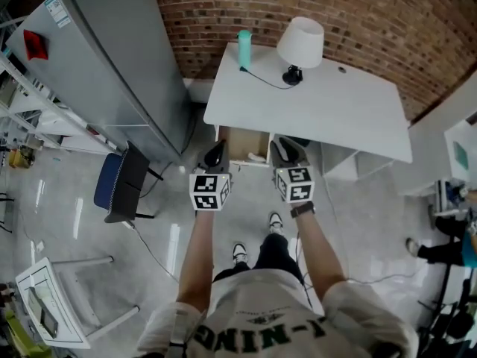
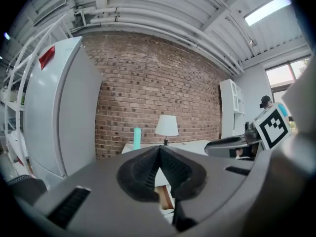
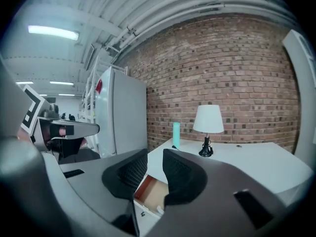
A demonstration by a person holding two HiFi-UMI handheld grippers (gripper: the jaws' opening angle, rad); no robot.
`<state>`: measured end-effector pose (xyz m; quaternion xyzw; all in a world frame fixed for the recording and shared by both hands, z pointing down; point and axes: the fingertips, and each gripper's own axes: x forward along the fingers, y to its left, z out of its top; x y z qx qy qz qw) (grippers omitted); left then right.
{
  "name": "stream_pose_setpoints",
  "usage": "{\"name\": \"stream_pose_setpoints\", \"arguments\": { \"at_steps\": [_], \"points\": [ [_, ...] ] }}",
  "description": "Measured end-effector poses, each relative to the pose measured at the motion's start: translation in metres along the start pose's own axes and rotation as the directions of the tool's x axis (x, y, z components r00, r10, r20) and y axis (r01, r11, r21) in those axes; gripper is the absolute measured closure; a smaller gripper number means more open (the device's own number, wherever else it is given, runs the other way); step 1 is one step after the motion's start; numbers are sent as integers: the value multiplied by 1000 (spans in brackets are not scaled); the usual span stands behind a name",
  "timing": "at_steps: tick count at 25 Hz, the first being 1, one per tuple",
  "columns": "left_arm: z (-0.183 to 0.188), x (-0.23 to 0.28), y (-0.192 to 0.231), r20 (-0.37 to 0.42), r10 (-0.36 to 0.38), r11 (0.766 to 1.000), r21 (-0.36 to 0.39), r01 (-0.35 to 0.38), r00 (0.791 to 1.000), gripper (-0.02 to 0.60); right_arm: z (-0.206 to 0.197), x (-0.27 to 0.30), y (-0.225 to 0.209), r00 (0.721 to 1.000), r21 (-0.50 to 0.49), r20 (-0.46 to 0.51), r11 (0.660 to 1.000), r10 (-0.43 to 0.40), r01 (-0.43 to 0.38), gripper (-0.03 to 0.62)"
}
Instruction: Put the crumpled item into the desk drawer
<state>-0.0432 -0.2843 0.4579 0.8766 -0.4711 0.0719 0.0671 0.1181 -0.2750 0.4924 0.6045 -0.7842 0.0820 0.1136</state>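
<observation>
Left hand-held gripper [image 2: 159, 153], before the open drawer [image 1: 240, 144], is closed on nothing; right hand-held gripper [image 3: 154, 158] stands narrowly apart, empty. Inside the drawer lies a pale lump [image 1: 258, 156], probably the crumpled item: placing looks done, perhaps only closing remains.

My head camera sits high over the person and looks steeply down, taking in the white desk [image 1: 328, 103] from overhead and some way off. The camera on the left gripper [image 2: 160, 151] looks almost level along its jaws at the brick wall [image 2: 163, 88]. The one on the right gripper [image 3: 155, 156] does likewise from further right. Both ride nearer, just above desk-top level. All three views share the desk, its white lamp [image 1: 301, 42] and the teal bottle [image 1: 244, 47].
</observation>
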Motion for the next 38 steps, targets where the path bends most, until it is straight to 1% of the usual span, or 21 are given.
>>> {"name": "stream_pose_setpoints", "arguments": {
  "at_steps": [5,10,12,16,20,24,31,34,38],
  "points": [
    [40,-23,-7,50,22,1000,11,-23,998,589,41,-29,2,994,35,91,998,-53,50,533],
    [73,-39,-14,109,35,999,26,-38,993,589,88,-59,2,975,27,193,994,-107,104,551],
    [83,-44,-21,119,35,998,41,-41,992,589,97,-71,-1,967,42,215,991,-135,128,559],
    [91,-56,-22,127,49,997,58,-57,991,589,109,-90,0,959,45,228,985,-170,164,586],
    [91,-67,-21,131,55,997,53,-62,990,589,113,-98,7,955,44,241,985,-173,167,589],
    [88,-71,-19,129,57,996,55,-64,990,589,106,-96,14,960,40,231,988,-157,152,589],
    [76,-77,-19,110,49,999,9,-50,993,589,92,-91,21,972,38,193,991,-135,130,591],
    [62,-71,-19,82,46,999,5,-46,996,589,84,-85,20,976,36,177,992,-124,120,591],
    [30,-58,-14,5,46,999,10,-46,999,589,67,-74,16,982,59,146,992,-118,111,591]
  ]
}}
